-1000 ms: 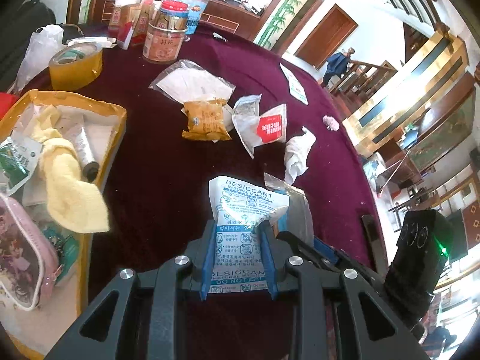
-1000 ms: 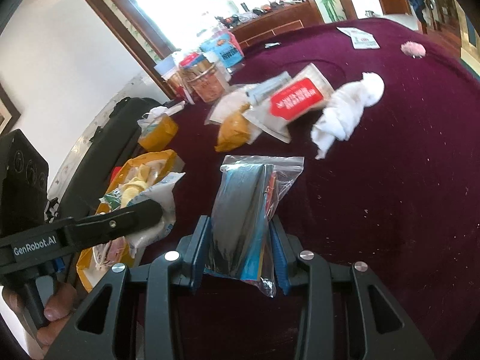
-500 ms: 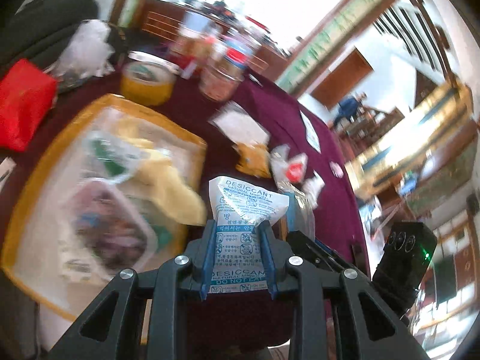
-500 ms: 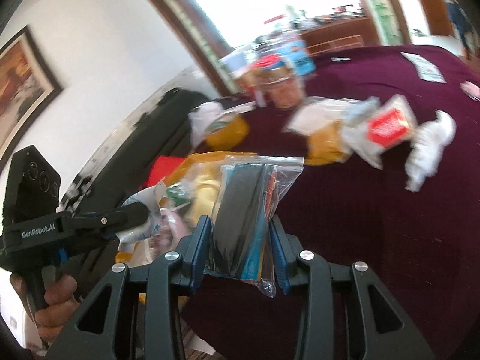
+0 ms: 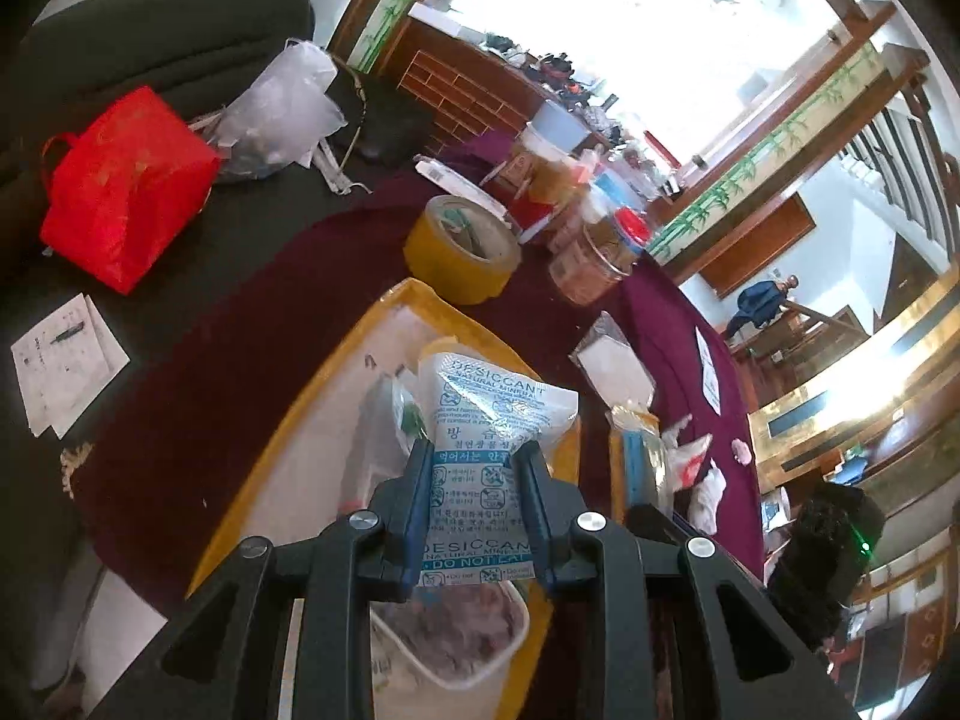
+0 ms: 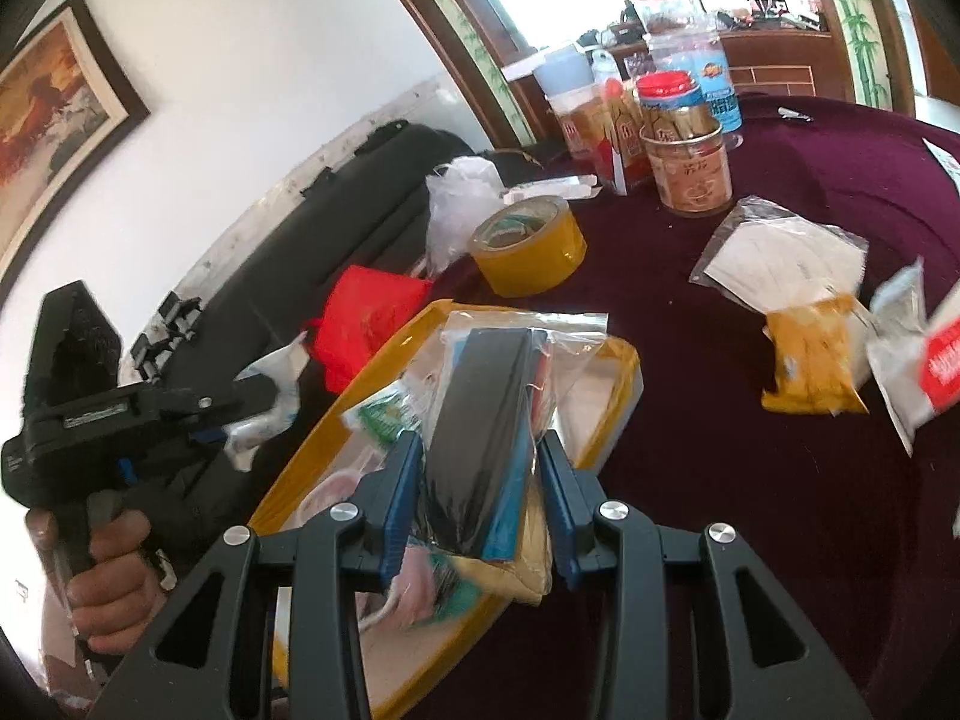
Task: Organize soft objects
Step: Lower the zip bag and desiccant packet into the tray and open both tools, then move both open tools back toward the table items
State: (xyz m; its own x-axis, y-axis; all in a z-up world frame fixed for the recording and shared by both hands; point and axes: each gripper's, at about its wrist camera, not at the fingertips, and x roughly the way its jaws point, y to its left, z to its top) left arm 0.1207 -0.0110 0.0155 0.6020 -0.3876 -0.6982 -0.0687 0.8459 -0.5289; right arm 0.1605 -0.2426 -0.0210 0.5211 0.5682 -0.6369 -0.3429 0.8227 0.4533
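My left gripper (image 5: pixel 477 468) is shut on a white desiccant packet (image 5: pixel 486 450) with blue print, held over the yellow tray (image 5: pixel 318 396). In the right wrist view my right gripper (image 6: pixel 477 459) is shut on a clear plastic bag (image 6: pixel 486 420) holding black and blue folded items, also above the yellow tray (image 6: pixel 624 384). The tray holds several soft things: a pink pouch (image 5: pixel 462 624), green-printed packets (image 6: pixel 378 420) and a yellow cloth (image 6: pixel 531 558). The left gripper (image 6: pixel 240 399), held by a hand (image 6: pixel 108 588), appears at the left of the right wrist view.
On the maroon tablecloth (image 6: pixel 780 480) lie a yellow tape roll (image 6: pixel 528 252), jars (image 6: pixel 690 168), a clear bag of white sheets (image 6: pixel 780 258), an orange snack packet (image 6: pixel 810 354) and a red-labelled packet (image 6: pixel 936 360). A red bag (image 5: pixel 120 186) and papers (image 5: pixel 60 360) lie left of the table.
Both grippers have swung left from over the bare cloth to above the yellow tray, still gripping the desiccant packet and the plastic bag. The loose packets have slid to the right of view.
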